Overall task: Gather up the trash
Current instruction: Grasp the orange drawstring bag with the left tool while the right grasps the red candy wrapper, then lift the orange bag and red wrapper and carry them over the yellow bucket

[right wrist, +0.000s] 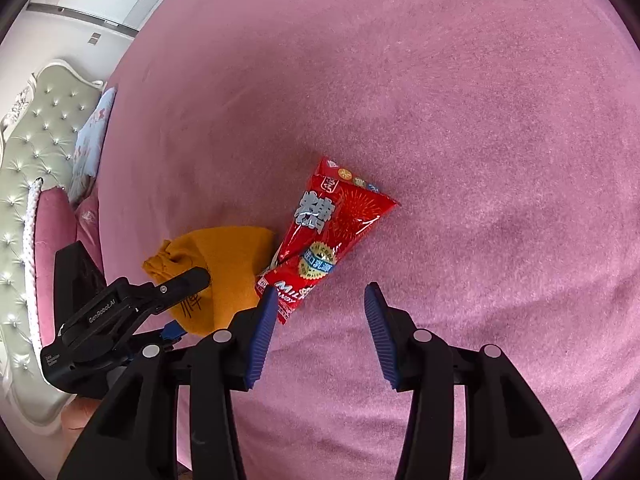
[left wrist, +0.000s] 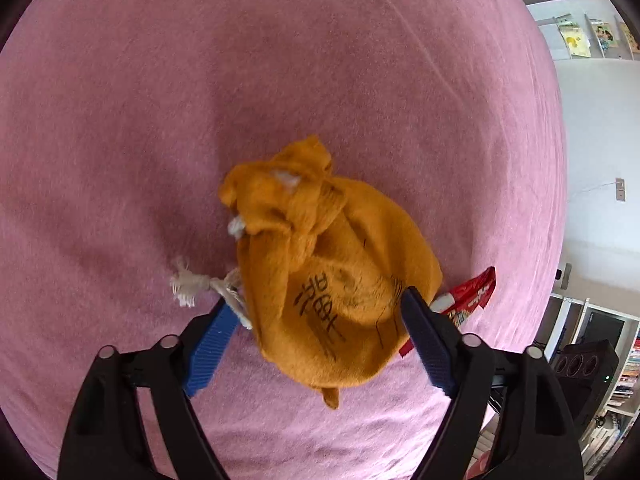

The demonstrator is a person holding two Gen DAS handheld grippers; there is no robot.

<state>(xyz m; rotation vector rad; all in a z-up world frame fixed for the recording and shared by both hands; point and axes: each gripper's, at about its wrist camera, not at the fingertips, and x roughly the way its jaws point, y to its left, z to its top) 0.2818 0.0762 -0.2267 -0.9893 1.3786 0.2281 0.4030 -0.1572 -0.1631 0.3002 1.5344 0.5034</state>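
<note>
An orange drawstring bag (left wrist: 328, 264) with black writing lies on the pink bed cover (left wrist: 280, 80), its white cord (left wrist: 188, 284) trailing to the left. My left gripper (left wrist: 316, 298) straddles the bag's lower half, open; its right fingertip touches the cloth. A red candy packet (left wrist: 468, 296) pokes out behind that finger. In the right wrist view the packet (right wrist: 328, 232) lies flat beside the bag (right wrist: 224, 256). My right gripper (right wrist: 320, 292) hovers open just short of it, its left pad at the packet's near end. The left gripper (right wrist: 184, 304) shows there over the bag.
A tufted grey headboard (right wrist: 36, 160) and pink pillows (right wrist: 56, 224) stand at the left of the bed. Past the bed's right edge are a black speaker (left wrist: 588, 360) and bookshelves (left wrist: 624, 380). The pink cover (right wrist: 480, 160) stretches wide beyond the packet.
</note>
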